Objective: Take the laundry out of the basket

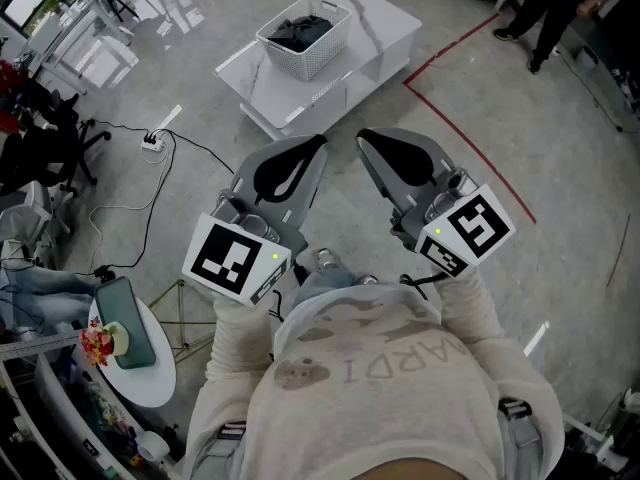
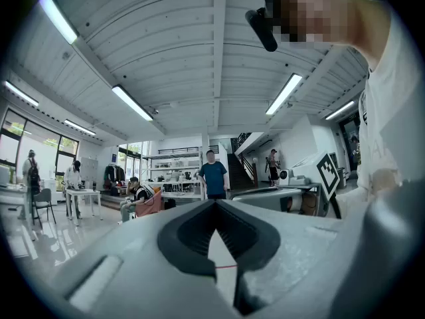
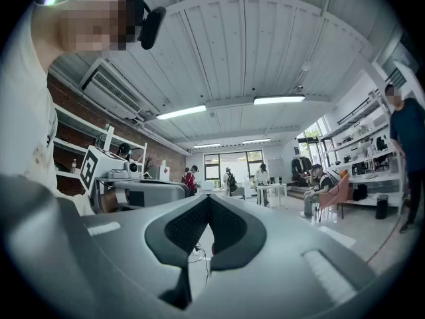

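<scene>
A white lattice basket (image 1: 318, 56) stands on a low white table (image 1: 385, 30) far ahead in the head view. Dark laundry (image 1: 300, 31) lies bunched inside it. Both grippers are held close to the person's chest, well short of the table, and point toward it. My left gripper (image 1: 320, 141) is shut, its dark pads meeting at the tip with nothing between them. My right gripper (image 1: 362, 134) is shut and empty too. The left gripper (image 2: 215, 203) and right gripper (image 3: 208, 197) views look up at the ceiling and across the room; the basket is out of sight there.
A red tape line (image 1: 450, 53) runs across the floor right of the table. A power strip (image 1: 152, 143) with black cables lies at the left. A small round table (image 1: 150, 373) stands at lower left. A person (image 1: 550, 8) stands at upper right; others show far off.
</scene>
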A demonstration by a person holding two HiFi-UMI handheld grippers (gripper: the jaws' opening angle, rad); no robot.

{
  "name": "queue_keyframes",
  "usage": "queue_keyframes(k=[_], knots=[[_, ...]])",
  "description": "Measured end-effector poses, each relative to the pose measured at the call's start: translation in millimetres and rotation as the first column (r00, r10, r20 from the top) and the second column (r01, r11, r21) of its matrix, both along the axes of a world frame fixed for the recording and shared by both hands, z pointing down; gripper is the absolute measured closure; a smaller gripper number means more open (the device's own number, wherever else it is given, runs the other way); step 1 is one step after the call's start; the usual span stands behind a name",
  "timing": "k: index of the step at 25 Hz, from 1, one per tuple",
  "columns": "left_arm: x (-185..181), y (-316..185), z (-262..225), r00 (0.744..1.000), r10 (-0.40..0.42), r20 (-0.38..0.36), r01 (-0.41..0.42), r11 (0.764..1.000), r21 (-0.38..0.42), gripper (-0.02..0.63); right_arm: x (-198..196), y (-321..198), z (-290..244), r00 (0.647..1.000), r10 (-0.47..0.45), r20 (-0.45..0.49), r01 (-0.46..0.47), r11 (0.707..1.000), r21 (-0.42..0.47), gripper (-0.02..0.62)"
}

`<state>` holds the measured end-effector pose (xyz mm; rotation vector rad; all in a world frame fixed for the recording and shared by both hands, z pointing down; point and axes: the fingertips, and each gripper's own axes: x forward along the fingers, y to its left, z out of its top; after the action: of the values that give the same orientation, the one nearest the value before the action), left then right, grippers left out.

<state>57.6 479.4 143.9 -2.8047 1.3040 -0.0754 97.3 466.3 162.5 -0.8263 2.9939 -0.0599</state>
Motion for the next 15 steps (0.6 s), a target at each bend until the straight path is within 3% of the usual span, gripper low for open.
queue_keyframes(k=[15], knots=[[-17, -32, 3, 1.0, 0.02, -0.016, -0.02, 1.0, 0.003, 0.605, -15, -31, 2, 1.0, 0.031, 0.004, -0.031, 0.999, -0.008, 0.568]])
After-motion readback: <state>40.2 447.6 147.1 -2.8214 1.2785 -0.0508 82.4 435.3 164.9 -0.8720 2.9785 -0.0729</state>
